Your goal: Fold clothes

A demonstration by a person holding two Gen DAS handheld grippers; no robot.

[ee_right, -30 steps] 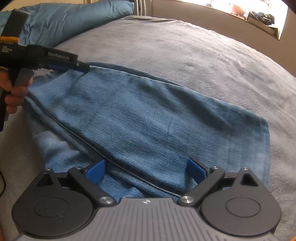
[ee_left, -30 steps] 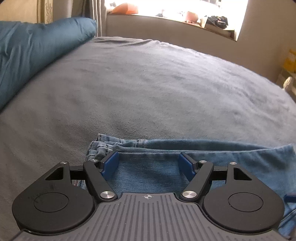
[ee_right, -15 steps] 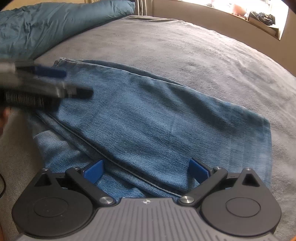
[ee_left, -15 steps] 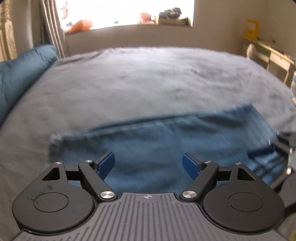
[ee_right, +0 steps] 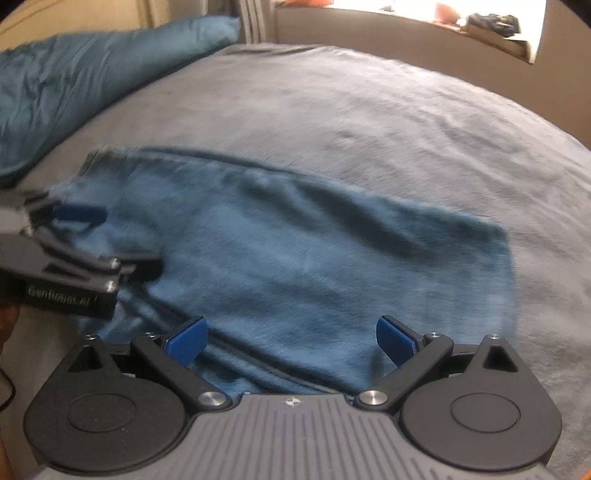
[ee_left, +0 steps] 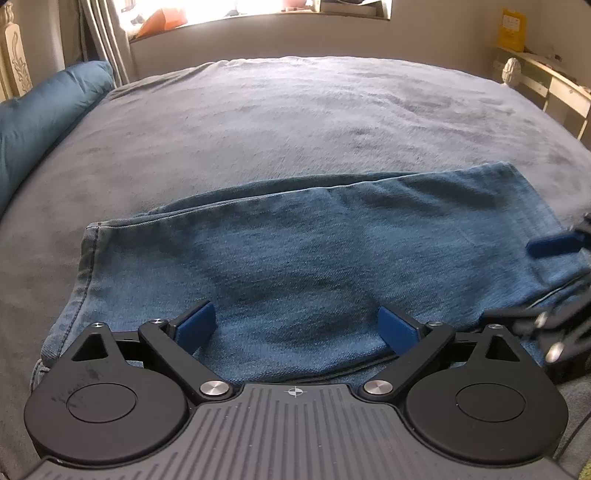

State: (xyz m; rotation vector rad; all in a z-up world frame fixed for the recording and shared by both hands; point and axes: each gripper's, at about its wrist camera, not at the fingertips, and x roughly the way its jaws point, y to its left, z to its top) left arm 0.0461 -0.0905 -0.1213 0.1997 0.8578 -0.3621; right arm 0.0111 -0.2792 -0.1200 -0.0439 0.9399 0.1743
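Folded blue jeans lie flat on the grey bed; in the right wrist view the jeans spread across the middle. My left gripper hovers over their near left part with its jaws opening wide. Denim lies under the gap, and the blue pads press on nothing. From the right wrist it appears blurred as the left gripper. My right gripper stands open above the jeans' near edge, pads clear of the cloth. It also shows as the right gripper at the picture's right edge.
A teal pillow lies along the bed's left side, the same pillow showing in the right wrist view. Beyond the bed are a bright window sill with items and a pale shelf at the right. Bare grey bedcover surrounds the jeans.
My left gripper has left the jeans' far left corner and come back over their near part, jaws wider. The jeans lie flat. The right gripper has hardly moved.
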